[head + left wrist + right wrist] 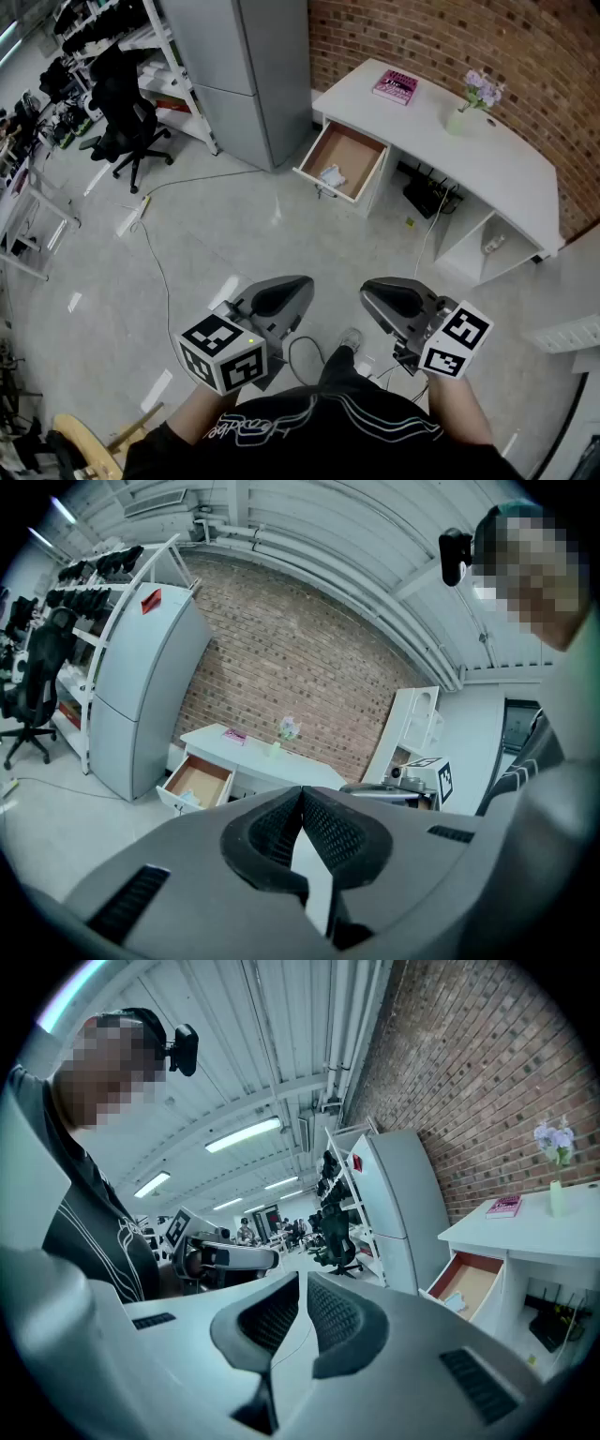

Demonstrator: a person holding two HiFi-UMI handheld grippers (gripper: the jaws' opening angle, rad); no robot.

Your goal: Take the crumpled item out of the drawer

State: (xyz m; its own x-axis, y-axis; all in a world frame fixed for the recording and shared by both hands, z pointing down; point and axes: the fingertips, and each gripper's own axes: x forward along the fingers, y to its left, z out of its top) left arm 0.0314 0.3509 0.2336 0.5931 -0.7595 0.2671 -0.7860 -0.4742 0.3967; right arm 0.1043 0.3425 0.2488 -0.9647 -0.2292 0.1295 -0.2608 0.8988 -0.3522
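Closest to the person, the left tongs and the right tongs are held side by side above the grey floor, both aimed roughly level towards the desk. In the left gripper view the left tongs are clenched, their ribbed pads meeting at the tips with nothing between them. In the right gripper view the right tongs are also clenched and empty, with only a hairline slit between the pads. Neither pair touches anything.

Well beyond them, across the floor, the drawer stands pulled out at the left end of the white desk. The crumpled item lies inside it on the brown bottom, close to the front panel and well apart from both tongs. It is a small pale lump. Its long axis, and which way it points, cannot be made out at this size.

Farther back on the desk top are a pink book and a vase of flowers, near the brick wall.
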